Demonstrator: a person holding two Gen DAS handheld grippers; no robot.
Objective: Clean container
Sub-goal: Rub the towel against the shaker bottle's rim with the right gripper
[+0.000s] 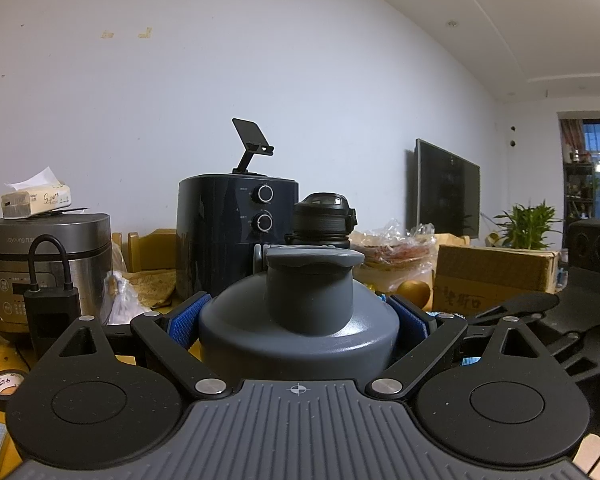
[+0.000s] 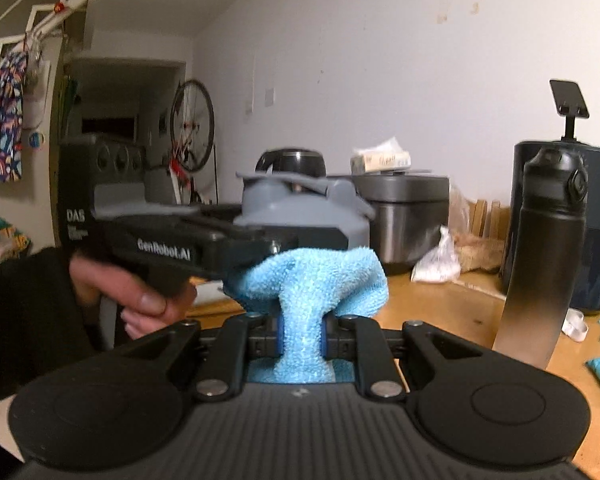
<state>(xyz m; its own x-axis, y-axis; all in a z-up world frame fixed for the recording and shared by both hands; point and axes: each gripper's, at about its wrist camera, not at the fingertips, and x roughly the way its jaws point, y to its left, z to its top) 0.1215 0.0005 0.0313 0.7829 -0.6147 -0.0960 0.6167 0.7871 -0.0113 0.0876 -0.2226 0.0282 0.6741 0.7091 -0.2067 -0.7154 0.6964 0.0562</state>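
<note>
The left gripper (image 1: 298, 316) is clamped on the shoulders of the matte grey plastic container (image 1: 300, 320) with its domed lid, holding it upright above the wooden table (image 2: 452, 300). The right gripper (image 2: 302, 336) is pinched tight on a fluffy sky-blue cloth (image 2: 312, 280), which sits just beside the container's lower body — wiping looks under way, with how much surface remains hard to judge. Around it: a steel rice cooker (image 1: 40, 256), a dark air fryer (image 1: 236, 224) and a tall black bottle (image 2: 540, 248) crowding the right.
</note>
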